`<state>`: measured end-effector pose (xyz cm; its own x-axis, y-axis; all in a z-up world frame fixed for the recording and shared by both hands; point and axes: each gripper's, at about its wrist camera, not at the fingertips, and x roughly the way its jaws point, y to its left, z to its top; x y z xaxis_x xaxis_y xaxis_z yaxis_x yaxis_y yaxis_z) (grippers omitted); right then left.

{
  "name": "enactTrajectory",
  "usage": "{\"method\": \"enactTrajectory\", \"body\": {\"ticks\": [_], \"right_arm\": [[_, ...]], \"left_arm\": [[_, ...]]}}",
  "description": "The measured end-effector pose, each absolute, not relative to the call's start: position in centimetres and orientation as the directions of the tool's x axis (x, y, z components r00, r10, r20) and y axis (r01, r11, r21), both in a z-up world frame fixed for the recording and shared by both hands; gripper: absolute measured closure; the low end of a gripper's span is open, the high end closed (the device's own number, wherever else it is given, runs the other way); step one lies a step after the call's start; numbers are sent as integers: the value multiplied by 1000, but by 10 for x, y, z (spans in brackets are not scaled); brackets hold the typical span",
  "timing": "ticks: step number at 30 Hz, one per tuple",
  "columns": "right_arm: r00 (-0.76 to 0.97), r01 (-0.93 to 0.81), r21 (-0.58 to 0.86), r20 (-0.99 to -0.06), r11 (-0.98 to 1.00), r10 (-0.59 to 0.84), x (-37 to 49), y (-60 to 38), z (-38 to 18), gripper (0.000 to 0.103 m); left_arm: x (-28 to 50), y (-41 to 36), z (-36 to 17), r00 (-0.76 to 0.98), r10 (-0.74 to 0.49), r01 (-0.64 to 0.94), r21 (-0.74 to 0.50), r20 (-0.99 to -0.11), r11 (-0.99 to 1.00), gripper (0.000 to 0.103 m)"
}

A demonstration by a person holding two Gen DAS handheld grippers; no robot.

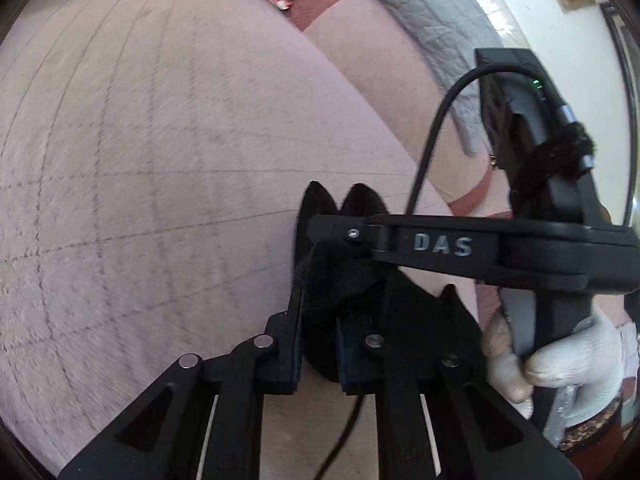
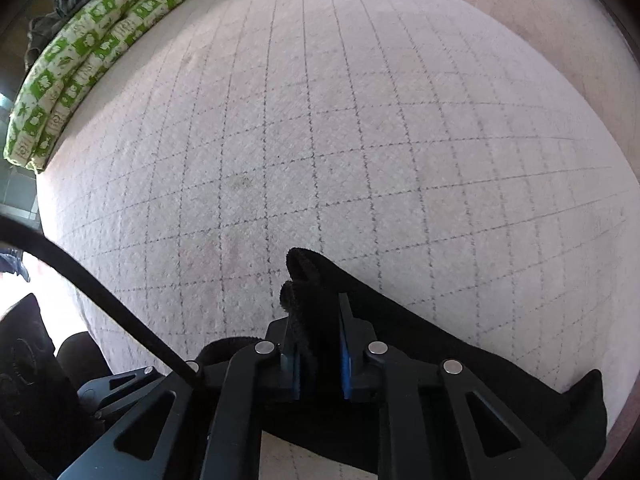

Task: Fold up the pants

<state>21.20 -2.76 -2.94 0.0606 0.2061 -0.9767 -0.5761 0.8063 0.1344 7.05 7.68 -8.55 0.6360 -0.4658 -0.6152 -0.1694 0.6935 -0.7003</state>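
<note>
A wide bed (image 2: 360,120) covered with a pale pinkish spread, quilted in a grid of thin dark lines, fills both views. A rolled green-and-white patterned quilt (image 2: 92,52) lies along the bed's far left edge in the right wrist view. In the left wrist view a grey quilted blanket (image 1: 432,12) lies beyond the bed's right edge over a reddish floor (image 1: 320,4), with a cream wall (image 1: 532,8) behind. The black pants (image 2: 440,360) hang near the bed's near edge, bunched into thick dark folds and held up off the spread by both tools; a loose stretch of cloth trails rightward toward the bed's near right corner, ending in a small peak. The left gripper (image 1: 318,344) is clenched narrowly on a wad of the pants, with fabric poking up in two pointed folds beyond its fingers. The right gripper (image 2: 318,356) is likewise closed on the pants, blue pads pressing a fuzzy rolled hem that sticks out past its tips. In the left wrist view the right tool crosses just above the left one, lettered DAS, held by a white-gloved hand (image 1: 560,360), with a black cable (image 1: 432,128) arching from it.
</note>
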Motion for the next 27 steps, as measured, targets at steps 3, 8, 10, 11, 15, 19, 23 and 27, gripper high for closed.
{"method": "enactTrajectory", "body": {"ticks": [3,8,10,11,15,19,23,27], "right_arm": [[83,-551,169,-963,817,256,211,-56,-10,89],[149,-473,211,-938,855,314,212,-133,19,89],[177,-429,227,-928,874,328,210,-171,23,89],[193,-400,234,-924,886,331,209,-193,25,89],[227,-282,248,-921,927,316,203,-264,15,89],[219,-145,291,-923,946,317,195,-335,-14,63],[309,-68,369,-875,927,372,179,-384,-4,52],[451,-58,307,-841,950,299,162,-414,37,49]], "left_arm": [[74,58,-67,641,-481,-128,-701,-598,701,90],[91,-1,-48,607,-544,-34,-702,-580,711,91],[98,-30,-45,585,-559,8,-686,-587,728,91],[101,-47,-44,572,-565,30,-674,-594,738,91],[116,-110,-56,496,-577,97,-619,-648,779,90],[112,-135,-64,422,-599,132,-607,-681,784,88],[82,-120,-51,420,-612,182,-599,-670,780,80],[64,-91,-43,473,-560,157,-560,-680,813,65]]}}
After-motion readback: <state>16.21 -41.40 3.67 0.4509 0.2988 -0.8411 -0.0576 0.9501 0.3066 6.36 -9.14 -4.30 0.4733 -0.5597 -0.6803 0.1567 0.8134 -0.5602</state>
